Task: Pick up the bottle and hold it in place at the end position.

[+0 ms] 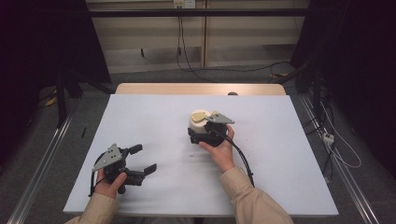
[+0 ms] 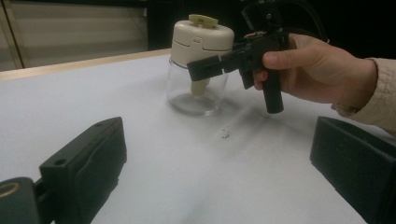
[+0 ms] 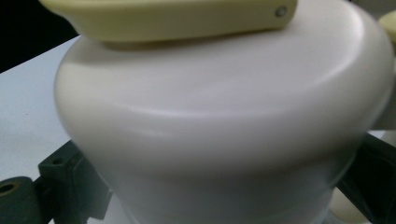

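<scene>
From above we saw the jar (image 1: pixel 200 125) just past table (image 1: pixel 140 116) centre toward 1 o'clock with our right gripper (image 1: pixel 198 135) around it, in the left gripper view our left gripper (image 2: pixel 210 163) gaped empty, and in the right gripper view jaws flanked the cream lid (image 3: pixel 224 116), grasp seemingly unfinished, lifting or opening left.

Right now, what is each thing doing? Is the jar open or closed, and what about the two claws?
Jar: upright on the table, cream lid on, glass part looks almost empty.
Lid lever: lying flat on top of the lid.
Right claw: jaws on either side of the jar just under the lid; a firm grip cannot be told.
Left claw: open, holding nothing, apart from the jar.
</scene>
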Demonstrator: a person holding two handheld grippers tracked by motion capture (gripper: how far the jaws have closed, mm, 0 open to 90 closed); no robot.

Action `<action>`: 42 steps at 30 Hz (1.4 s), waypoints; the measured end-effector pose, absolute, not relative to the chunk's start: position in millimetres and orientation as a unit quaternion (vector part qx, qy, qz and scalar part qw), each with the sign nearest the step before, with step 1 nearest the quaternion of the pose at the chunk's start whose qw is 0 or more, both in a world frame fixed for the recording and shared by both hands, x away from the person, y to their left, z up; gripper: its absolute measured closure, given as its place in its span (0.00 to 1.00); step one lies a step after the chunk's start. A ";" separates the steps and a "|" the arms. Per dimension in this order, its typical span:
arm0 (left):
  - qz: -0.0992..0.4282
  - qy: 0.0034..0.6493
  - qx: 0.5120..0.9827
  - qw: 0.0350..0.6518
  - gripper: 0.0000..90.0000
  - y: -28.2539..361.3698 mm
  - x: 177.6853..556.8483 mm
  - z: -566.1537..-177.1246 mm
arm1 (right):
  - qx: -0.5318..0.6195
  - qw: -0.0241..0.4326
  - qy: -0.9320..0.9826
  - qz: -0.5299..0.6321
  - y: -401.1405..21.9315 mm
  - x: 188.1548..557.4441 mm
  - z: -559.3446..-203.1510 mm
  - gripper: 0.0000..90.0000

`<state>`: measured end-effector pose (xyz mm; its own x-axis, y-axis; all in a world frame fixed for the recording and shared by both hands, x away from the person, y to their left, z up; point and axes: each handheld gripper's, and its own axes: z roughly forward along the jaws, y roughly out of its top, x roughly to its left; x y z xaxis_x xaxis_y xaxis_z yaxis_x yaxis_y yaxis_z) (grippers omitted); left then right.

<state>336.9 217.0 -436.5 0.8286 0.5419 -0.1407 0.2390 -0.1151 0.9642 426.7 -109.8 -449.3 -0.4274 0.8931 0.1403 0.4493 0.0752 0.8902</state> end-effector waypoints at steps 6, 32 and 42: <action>0.124 0.263 0.738 0.609 0.04 217.2 336.9 -436.5 | 0.487 0.221 0.700 0.474 -111.7 423.9 -448.0 0.03; 0.120 0.283 0.731 0.609 0.04 207.0 346.4 -429.5 | 0.457 0.229 0.704 0.493 -161.8 389.3 -405.5 0.38; 0.107 0.293 0.740 0.596 0.04 199.1 351.4 -426.3 | 0.432 0.242 0.710 0.501 -169.5 387.8 -384.3 0.89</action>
<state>351.4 199.1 -426.3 0.8054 0.5613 -0.1905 0.3051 -0.1171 0.9451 387.8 -169.5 -384.3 -0.5094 0.8558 0.0902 0.3719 0.1243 0.9199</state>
